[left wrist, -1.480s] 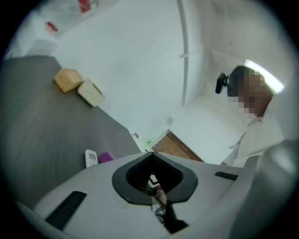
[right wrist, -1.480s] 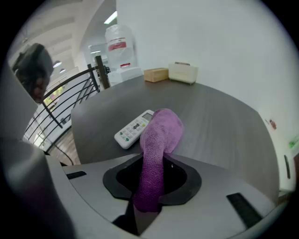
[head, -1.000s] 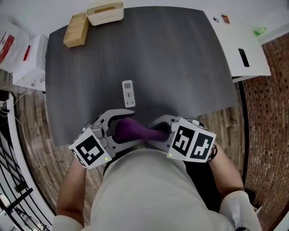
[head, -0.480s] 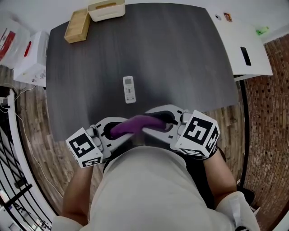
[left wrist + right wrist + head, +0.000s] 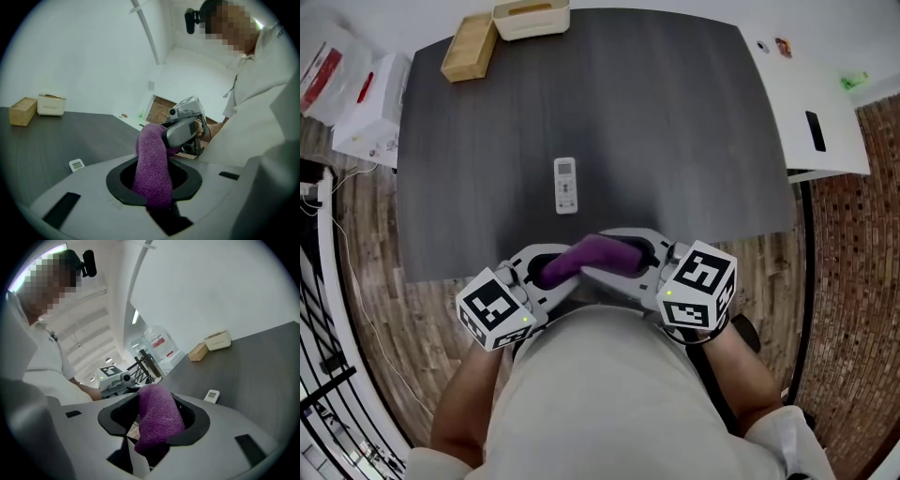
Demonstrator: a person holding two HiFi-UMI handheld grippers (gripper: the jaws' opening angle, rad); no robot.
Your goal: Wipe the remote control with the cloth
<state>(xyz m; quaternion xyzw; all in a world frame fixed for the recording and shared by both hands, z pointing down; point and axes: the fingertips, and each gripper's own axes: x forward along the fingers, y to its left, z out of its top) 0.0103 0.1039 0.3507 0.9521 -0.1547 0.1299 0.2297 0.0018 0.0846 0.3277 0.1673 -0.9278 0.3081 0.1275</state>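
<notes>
Overhead, in the head view, the purple cloth (image 5: 598, 254) bridged the left gripper (image 5: 546, 269) and the right gripper (image 5: 639, 255). Both were held just off the near edge of the dark table (image 5: 694, 122), close to the person's body. The remote control (image 5: 566, 185) lay flat on the table just beyond them, apart from the cloth and untouched.

In the left gripper view, the jaws had just been closing and were clamped on one end of the cloth, which rose out of the gap toward the other gripper.

In the right gripper view, the jaws had just been opening and stood apart, with the cloth's other end lying loose between them.

This looked like a handover to the left side. To do it well, the right gripper should probably back straight off so the fabric does not snag. The left grip should leave enough cloth free to wipe with. The freed gripper could then steady the remote control, which looked light and likely to slide.
</notes>
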